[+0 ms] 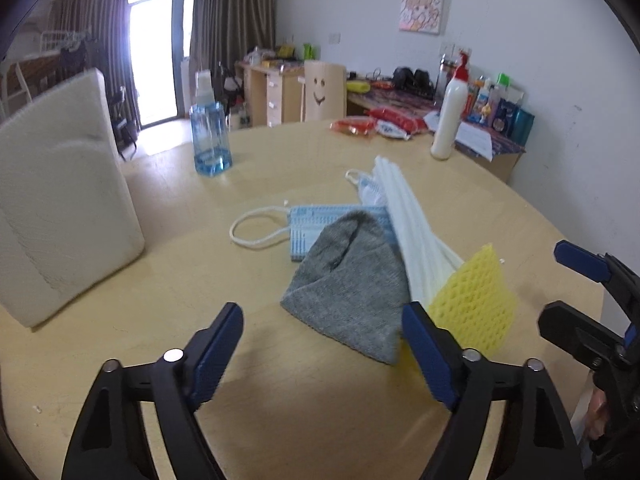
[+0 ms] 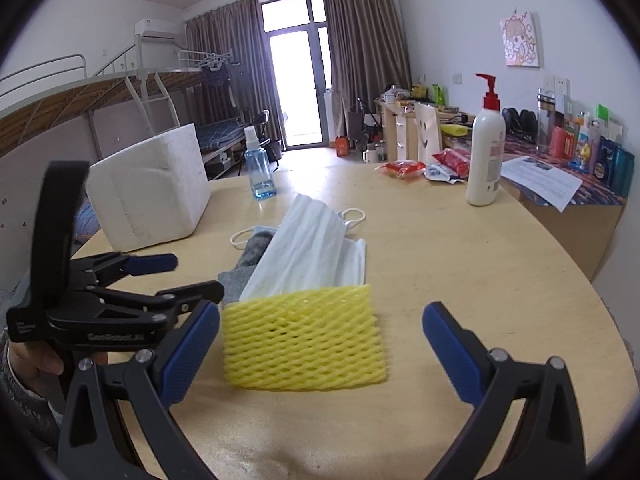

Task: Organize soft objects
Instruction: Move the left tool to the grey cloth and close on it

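A pile of soft things lies mid-table: a grey knit cloth (image 1: 348, 280) (image 2: 252, 252), a blue face mask (image 1: 312, 224) under it, white masks (image 1: 404, 216) (image 2: 312, 248) and a yellow foam net (image 1: 472, 304) (image 2: 304, 340). My left gripper (image 1: 322, 314) (image 2: 188, 276) is open; the near edge of the grey cloth lies between its tips, and the pads do not press on it. My right gripper (image 2: 322, 310) (image 1: 556, 284) is open around the near side of the yellow net without touching it.
A white foam box (image 1: 60, 208) (image 2: 152, 196) stands at the left of the round wooden table (image 1: 180, 280). A blue spray bottle (image 1: 210, 136), a white lotion pump bottle (image 1: 448, 120) and red snack packets (image 1: 360, 126) stand at the far side. A hand shows at the left in the right wrist view.
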The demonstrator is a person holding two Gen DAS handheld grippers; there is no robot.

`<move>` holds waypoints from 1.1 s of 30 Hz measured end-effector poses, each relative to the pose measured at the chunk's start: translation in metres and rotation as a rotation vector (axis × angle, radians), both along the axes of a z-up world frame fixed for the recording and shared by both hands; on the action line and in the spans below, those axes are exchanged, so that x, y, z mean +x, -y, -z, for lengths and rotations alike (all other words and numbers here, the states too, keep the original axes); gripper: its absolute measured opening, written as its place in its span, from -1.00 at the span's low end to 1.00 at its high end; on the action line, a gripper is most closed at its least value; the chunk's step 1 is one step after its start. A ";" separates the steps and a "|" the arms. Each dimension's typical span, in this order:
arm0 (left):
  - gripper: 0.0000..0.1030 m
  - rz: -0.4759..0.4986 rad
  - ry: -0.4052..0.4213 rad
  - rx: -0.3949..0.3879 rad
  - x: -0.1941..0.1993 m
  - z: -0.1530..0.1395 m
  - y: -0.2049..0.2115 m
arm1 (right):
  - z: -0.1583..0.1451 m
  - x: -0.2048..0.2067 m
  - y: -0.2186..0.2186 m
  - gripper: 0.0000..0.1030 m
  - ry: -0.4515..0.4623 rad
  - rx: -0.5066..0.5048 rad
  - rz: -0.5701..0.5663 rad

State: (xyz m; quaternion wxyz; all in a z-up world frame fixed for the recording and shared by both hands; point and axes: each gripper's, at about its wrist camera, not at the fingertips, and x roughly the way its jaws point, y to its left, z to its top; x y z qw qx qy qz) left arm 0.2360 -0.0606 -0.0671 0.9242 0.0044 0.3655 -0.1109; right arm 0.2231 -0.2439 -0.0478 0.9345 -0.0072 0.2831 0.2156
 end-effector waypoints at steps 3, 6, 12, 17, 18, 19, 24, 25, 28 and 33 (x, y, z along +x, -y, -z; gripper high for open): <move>0.55 -0.002 -0.048 -0.015 0.010 0.007 -0.002 | 0.002 0.004 0.000 0.99 -0.012 0.000 -0.001; 0.54 0.003 -0.081 -0.027 0.016 0.011 -0.002 | 0.004 0.006 -0.002 0.99 -0.022 -0.007 -0.008; 0.38 0.010 -0.107 -0.033 0.025 0.014 -0.001 | 0.005 0.009 -0.006 0.99 -0.034 -0.016 -0.017; 0.09 0.023 -0.146 -0.039 0.033 0.021 0.002 | 0.007 0.014 -0.009 0.99 -0.048 -0.028 -0.034; 0.06 0.022 -0.137 -0.034 0.033 0.020 0.003 | 0.008 0.014 -0.010 0.99 -0.050 -0.033 -0.036; 0.01 0.026 -0.138 -0.028 0.033 0.020 0.004 | 0.008 0.015 -0.010 0.99 -0.052 -0.035 -0.038; -0.24 0.040 -0.128 -0.026 0.033 0.020 0.006 | 0.013 0.015 -0.013 0.99 -0.065 -0.040 -0.042; -0.33 0.039 -0.126 -0.026 0.033 0.020 0.005 | 0.014 0.016 -0.014 0.99 -0.069 -0.041 -0.041; -0.56 0.044 -0.128 -0.047 0.035 0.020 0.004 | 0.016 0.017 -0.013 0.99 -0.080 -0.044 -0.038; -0.72 0.054 -0.135 -0.082 0.036 0.021 0.000 | 0.017 0.017 -0.011 0.99 -0.087 -0.046 -0.035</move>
